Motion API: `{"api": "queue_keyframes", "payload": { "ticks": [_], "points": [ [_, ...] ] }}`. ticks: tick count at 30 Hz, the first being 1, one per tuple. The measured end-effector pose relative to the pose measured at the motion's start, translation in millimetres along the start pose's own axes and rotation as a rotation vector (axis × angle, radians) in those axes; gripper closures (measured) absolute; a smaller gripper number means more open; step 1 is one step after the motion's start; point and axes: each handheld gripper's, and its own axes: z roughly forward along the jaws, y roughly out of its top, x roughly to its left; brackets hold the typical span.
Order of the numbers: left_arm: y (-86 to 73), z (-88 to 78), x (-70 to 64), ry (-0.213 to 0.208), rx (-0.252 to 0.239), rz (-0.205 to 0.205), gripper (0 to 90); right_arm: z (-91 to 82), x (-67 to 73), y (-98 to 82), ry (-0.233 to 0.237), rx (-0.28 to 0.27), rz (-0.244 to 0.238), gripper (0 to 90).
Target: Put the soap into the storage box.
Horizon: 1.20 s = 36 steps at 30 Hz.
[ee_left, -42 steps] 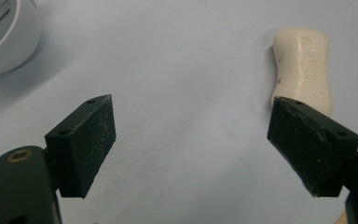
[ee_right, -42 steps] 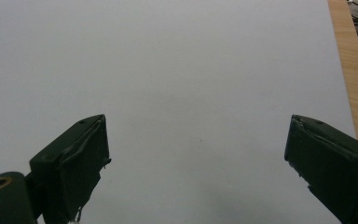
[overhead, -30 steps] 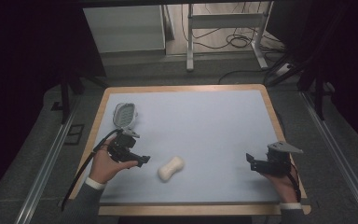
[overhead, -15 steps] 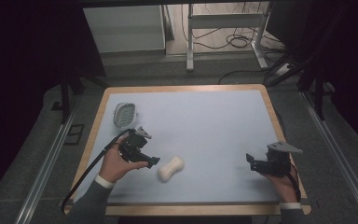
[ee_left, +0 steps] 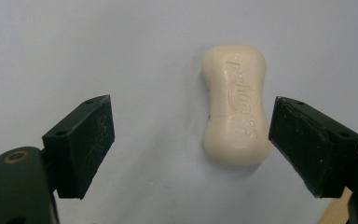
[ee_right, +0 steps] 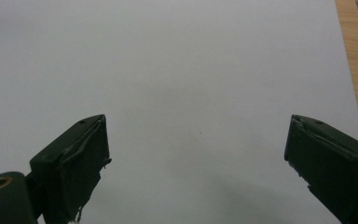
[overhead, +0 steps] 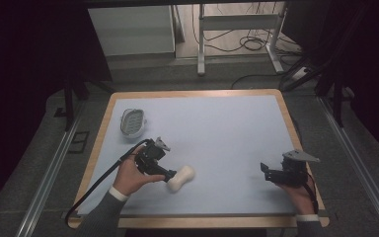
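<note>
Left claw [ee_left: 189,140] is hanging wide open, jaws straddling the soap bar [ee_left: 235,105] for a sideways pinch; right claw [overhead: 266,171] is idling open over bare tabletop [overhead: 227,128].

one soap bar [overhead: 180,178], one soap dish [overhead: 131,121], two claws, one table [overhead: 227,123]

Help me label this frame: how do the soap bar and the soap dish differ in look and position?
The soap bar is solid cream with a pinched waist; the soap dish is a greyish oval with a slotted inside. The soap bar lies near the front edge by the open left gripper, its embossed lettering facing up; the soap dish sits farther back, toward the left edge, away from both grippers. Both rest on the pale blue table.
</note>
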Motion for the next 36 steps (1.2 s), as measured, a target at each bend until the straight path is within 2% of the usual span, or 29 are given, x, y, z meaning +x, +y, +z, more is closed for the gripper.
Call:
{"api": "queue_keyframes", "payload": {
  "ticks": [8,16,22,28,36],
  "points": [
    [3.5,7.5,-8.5,-0.012,0.030,0.013,15.5,0.8,-0.9,-0.8,-0.003,0.005,0.004,6.2],
    [3.8,22.4,-18.0,-0.045,0.055,0.029,16.8,1.0,-1.4,-1.2,-0.008,0.007,0.001,6.2],
    [6.6,33.7,-19.4,-0.056,0.061,0.011,18.9,1.2,-1.2,-1.3,-0.008,0.011,-0.003,6.2],
    [8.4,45.8,-20.0,-0.055,0.077,-0.010,20.8,1.6,-1.2,-1.5,-0.009,0.013,0.000,6.2],
    [8.0,56.5,-23.1,-0.036,0.098,-0.008,24.1,2.8,-0.9,-2.3,-0.016,0.019,-0.002,6.2]
  ]
}}
